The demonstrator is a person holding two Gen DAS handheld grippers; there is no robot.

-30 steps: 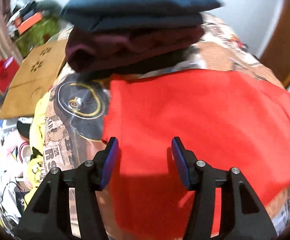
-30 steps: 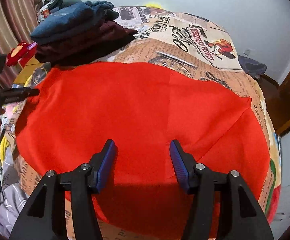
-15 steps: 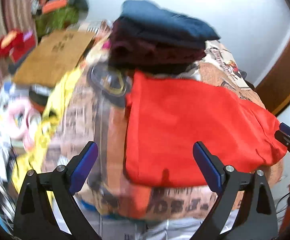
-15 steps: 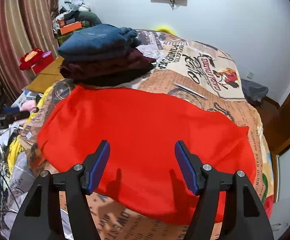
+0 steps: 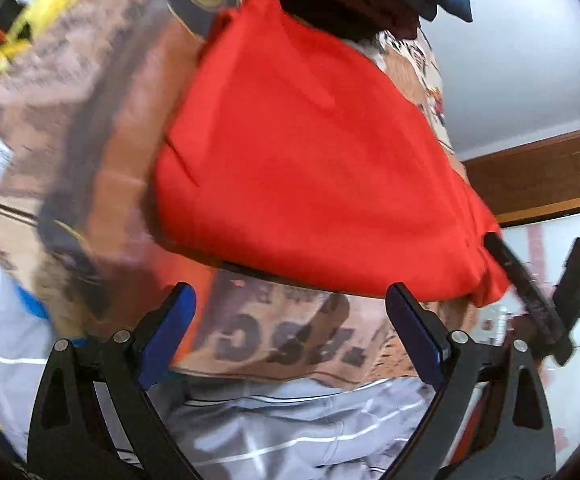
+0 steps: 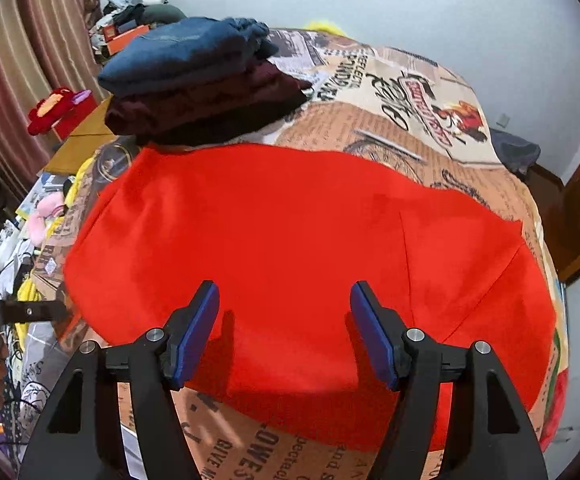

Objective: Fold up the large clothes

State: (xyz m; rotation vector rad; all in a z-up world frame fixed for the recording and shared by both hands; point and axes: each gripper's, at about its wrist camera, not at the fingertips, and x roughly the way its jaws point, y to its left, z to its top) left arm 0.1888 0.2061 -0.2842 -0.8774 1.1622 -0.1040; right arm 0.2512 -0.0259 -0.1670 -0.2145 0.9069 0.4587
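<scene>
Red garment point(image 6: 290, 248) flat on bed point(image 6: 390, 128); both jaws released, empty.
Cloth appeared soft, light, limp; take hold at near-edge corners.

Your left gripper point(image 5: 290, 320) tilts downward, jaws spread wide, nothing between the pads. Your right gripper point(image 6: 284, 324) angles downward too, jaws apart, empty.

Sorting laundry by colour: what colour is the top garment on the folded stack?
Dark blue, over a maroon one; clearest in the right wrist view.
</scene>
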